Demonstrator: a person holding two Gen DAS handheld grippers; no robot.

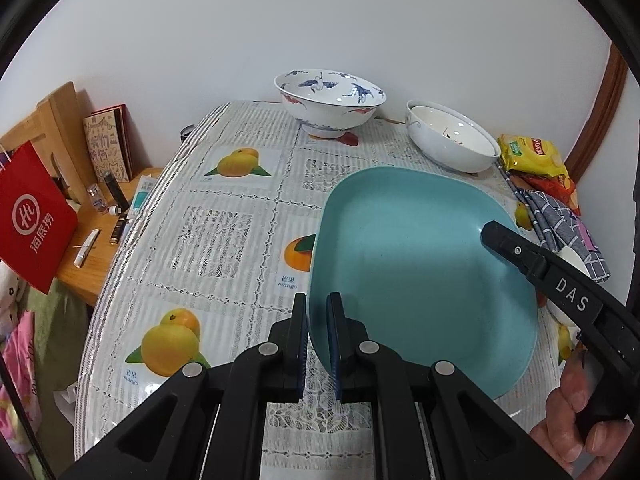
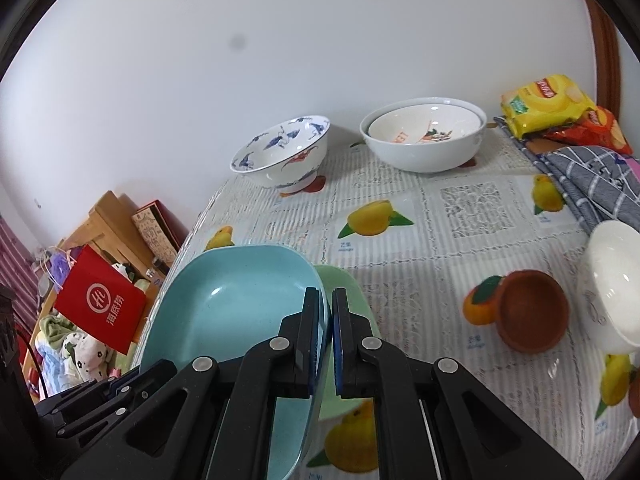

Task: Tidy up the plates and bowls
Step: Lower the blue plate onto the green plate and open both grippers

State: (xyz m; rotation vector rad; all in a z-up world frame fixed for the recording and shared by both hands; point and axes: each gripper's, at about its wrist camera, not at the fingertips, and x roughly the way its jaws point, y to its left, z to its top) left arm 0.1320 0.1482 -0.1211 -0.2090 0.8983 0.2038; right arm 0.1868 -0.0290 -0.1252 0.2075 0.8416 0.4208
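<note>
Blue plate [image 1: 424,272] clamped at opposite rims by left gripper [image 1: 319,344] and right gripper [image 2: 326,340]; lower level onto green plate [image 2: 348,308].

A lived-in home was shown: a table covered by a lace-patterned plastic cloth printed with mangoes [image 1: 224,208], crockery such as a blue-and-white crane-painted porcelain bowl [image 1: 330,102], yellow crisp packets [image 2: 548,104], a red paper shopping bag [image 1: 34,216] and heaped clothing [image 2: 76,348] beside a cluttered wooden side table [image 1: 100,240].
</note>
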